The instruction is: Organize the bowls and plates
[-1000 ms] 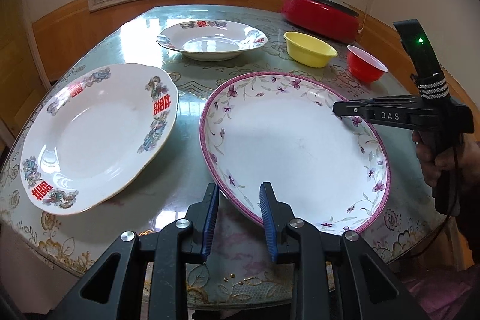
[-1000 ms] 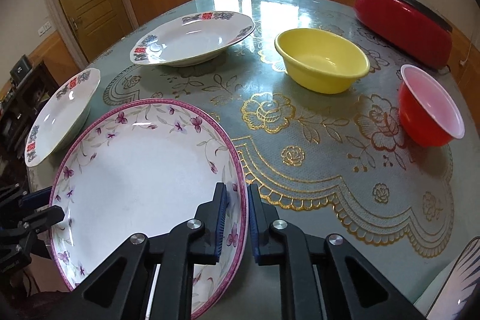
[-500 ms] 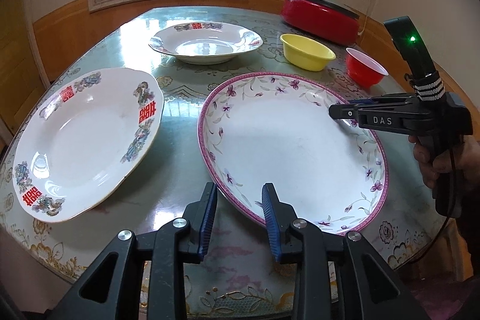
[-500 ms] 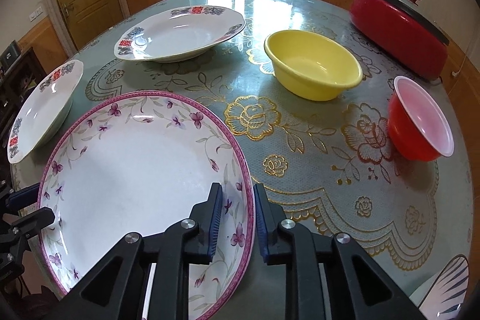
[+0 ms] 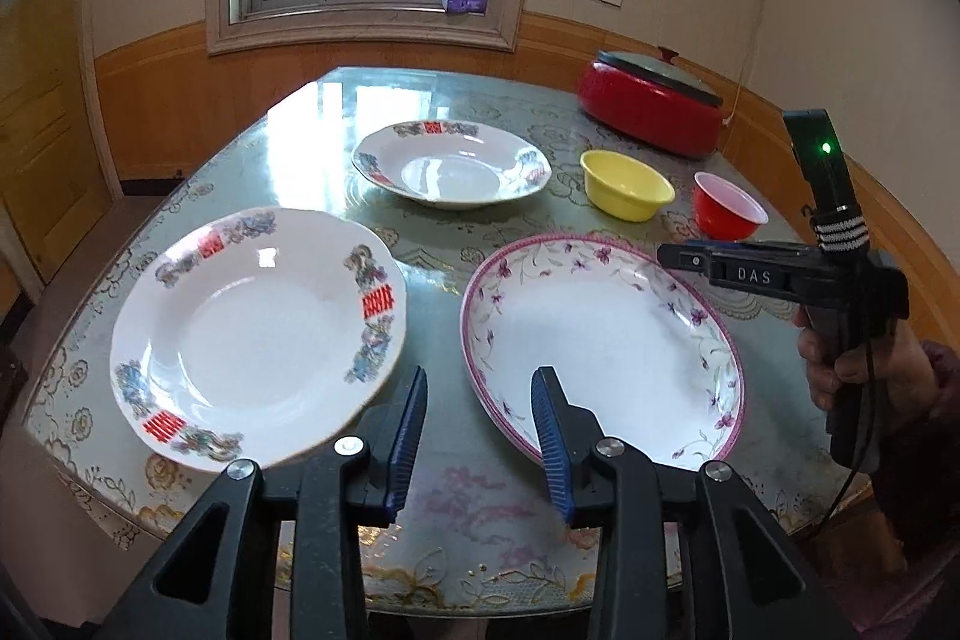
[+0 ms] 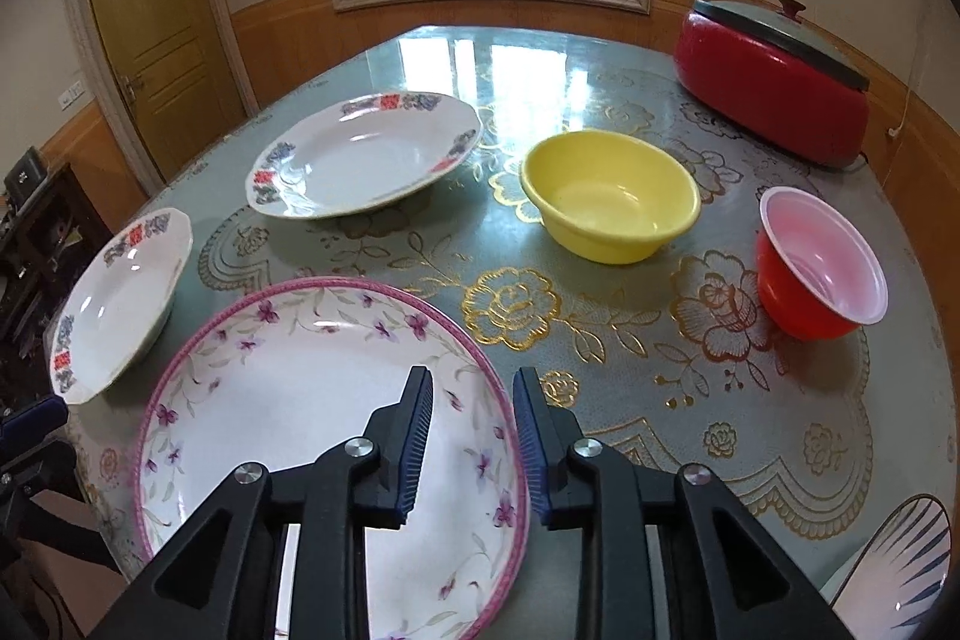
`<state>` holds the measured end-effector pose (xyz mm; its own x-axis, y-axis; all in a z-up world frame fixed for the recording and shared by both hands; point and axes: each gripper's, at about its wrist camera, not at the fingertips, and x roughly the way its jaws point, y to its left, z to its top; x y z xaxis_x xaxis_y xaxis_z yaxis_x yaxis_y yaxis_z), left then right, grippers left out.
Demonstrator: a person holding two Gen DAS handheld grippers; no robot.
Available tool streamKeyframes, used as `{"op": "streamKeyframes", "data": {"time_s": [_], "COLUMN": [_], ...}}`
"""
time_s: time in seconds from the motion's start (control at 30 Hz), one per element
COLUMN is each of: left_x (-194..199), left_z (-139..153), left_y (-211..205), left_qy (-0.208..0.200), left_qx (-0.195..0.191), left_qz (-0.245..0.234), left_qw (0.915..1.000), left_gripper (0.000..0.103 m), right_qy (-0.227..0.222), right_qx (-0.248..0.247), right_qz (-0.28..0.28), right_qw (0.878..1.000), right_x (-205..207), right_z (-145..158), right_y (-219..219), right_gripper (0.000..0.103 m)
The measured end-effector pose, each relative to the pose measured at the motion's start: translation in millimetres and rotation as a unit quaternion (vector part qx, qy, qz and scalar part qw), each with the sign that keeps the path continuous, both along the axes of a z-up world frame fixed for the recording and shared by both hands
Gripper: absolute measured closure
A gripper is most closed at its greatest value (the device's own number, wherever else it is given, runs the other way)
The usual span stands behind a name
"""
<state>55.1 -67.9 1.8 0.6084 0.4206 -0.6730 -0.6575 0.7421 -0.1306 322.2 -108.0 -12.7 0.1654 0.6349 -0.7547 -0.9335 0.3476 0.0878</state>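
The floral plate (image 5: 600, 340) lies flat on the table (image 5: 438, 280), centre right in the left wrist view. The left gripper (image 5: 480, 403) is opening, released, with the plate's near-left rim just beyond its right finger. The right gripper (image 6: 472, 403) is also opening and holds nothing; the plate's right rim shows in the gap between its fingers, lower centre.

Both grippers off floral plate (image 5: 600, 340)
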Motion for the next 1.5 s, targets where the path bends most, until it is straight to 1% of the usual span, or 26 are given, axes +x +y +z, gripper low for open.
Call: {"op": "streamKeyframes", "data": {"time_s": [0.07,0.13,0.2,0.23,0.37,0.5,0.6,0.67,0.8,0.9,1.17,1.23,1.3,1.33,1.37,1.4,1.43,1.5], "left_x": [-6,-14,-23,-28,-51,-72,-88,-96,-101,-97,-76,-72,-67,-64,-62,-61,-61,-64], "left_z": [9,14,18,20,27,23,14,7,-13,-26,-49,-54,-59,-61,-62,-63,-64,-66], "left_y": [12,29,48,58,97,136,165,181,209,220,238,240,241,241,239,237,236,236], "left_qy": [-0.006,-0.009,-0.011,-0.011,-0.017,-0.007,-0.003,0.001,0.014,0.02,0.027,0.03,0.032,0.037,0.042,0.047,0.049,0.047], "left_qx": [0.014,0.021,0.025,0.027,0.032,0.036,0.027,0.02,-0.001,-0.012,-0.042,-0.05,-0.058,-0.059,-0.056,-0.046,-0.039,-0.04], "left_qz": [0.006,0.015,0.021,0.021,0.024,0.03,0.029,0.024,0.007,-0.015,-0.08,-0.093,-0.109,-0.115,-0.12,-0.119,-0.118,-0.113], "left_qw": [0.9999,0.9996,0.9994,0.9994,0.999,0.9989,0.9992,0.9995,0.9999,0.9996,0.9956,0.9939,0.9918,0.9909,0.9903,0.9907,0.991,0.9917], "left_gripper": [0.061,0.06,0.06,0.06,0.059,0.052,0.045,0.044,0.044,0.044,0.045,0.047,0.059,0.061,0.063,0.064,0.064,0.066], "right_qy": [0.014,0.03,0.067,0.09,0.159,0.182,0.177,0.177,0.166,0.165,0.159,0.133,0.107,0.087,0.066,0.045,0.037,0.027], "right_qx": [0.011,0.02,0.026,0.03,0.046,0.036,0.02,0.014,-0.006,-0.015,-0.026,-0.027,-0.029,-0.031,-0.029,-0.026,-0.022,-0.016], "right_qz": [0.019,0.044,0.065,0.079,0.113,0.111,0.098,0.084,0.039,0.021,0.002,-0.01,-0.017,-0.015,-0.011,-0.009,-0.006,-0.001], "right_qw": [1.0,0.998,0.995,0.992,0.98,0.976,0.979,0.98,0.985,0.986,0.987,0.991,0.994,0.996,0.997,0.999,0.999,1.0], "right_x": [-11,-26,-39,-47,-85,-119,-136,-142,-149,-153,-174,-177,-180,-183,-187,-190,-191,-192], "right_z": [4,6,6,6,3,-6,-14,-19,-29,-33,-40,-43,-44,-46,-46,-47,-48,-49], "right_y": [4,11,20,25,49,72,82,84,82,80,101,108,114,117,118,119,119,118], "right_gripper": [0.075,0.075,0.074,0.074,0.074,0.072,0.068,0.068,0.067,0.065,0.063,0.061,0.061,0.061,0.061,0.06,0.057,0.057]}}
